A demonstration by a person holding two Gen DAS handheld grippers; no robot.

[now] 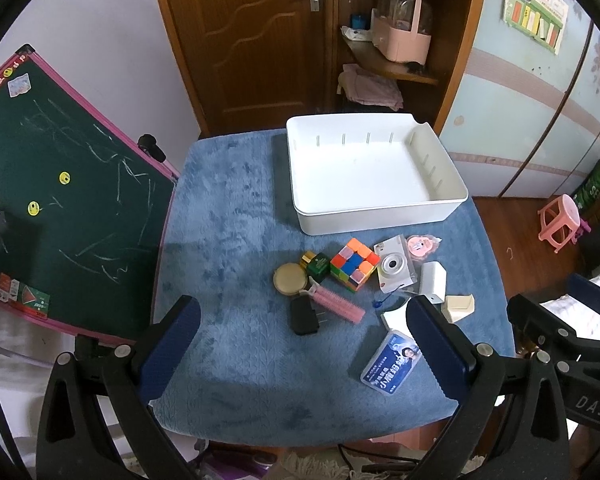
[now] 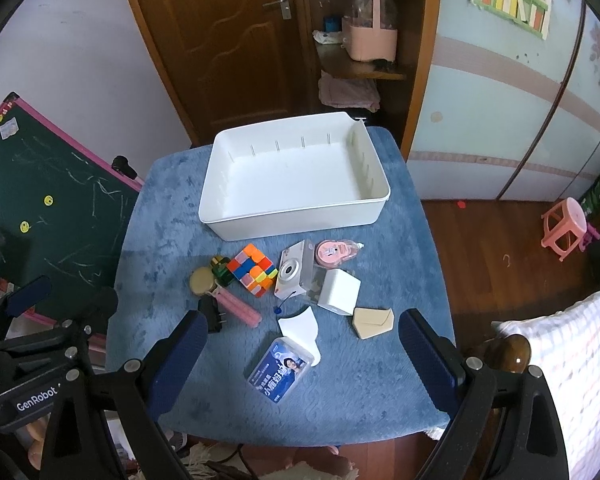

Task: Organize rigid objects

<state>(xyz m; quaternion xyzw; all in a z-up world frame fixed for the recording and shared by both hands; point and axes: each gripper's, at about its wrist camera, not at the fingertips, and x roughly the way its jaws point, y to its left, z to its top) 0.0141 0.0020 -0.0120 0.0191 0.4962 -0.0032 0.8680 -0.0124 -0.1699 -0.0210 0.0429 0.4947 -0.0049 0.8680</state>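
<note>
The blue card box [image 2: 281, 365], nearest the spread, empty right gripper [image 2: 302, 350], should be gripped squarely; the left gripper [image 1: 302, 340] is held wide, empty.

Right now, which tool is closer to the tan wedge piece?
Right. The right tool hovers open just in front of the tan wedge; the left tool is open farther left.

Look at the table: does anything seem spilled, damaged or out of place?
Nothing looks spilled or broken. The white bin sits empty while the puzzle cube, toy camera and other small items lie scattered on the blue cloth in front of it.
</note>
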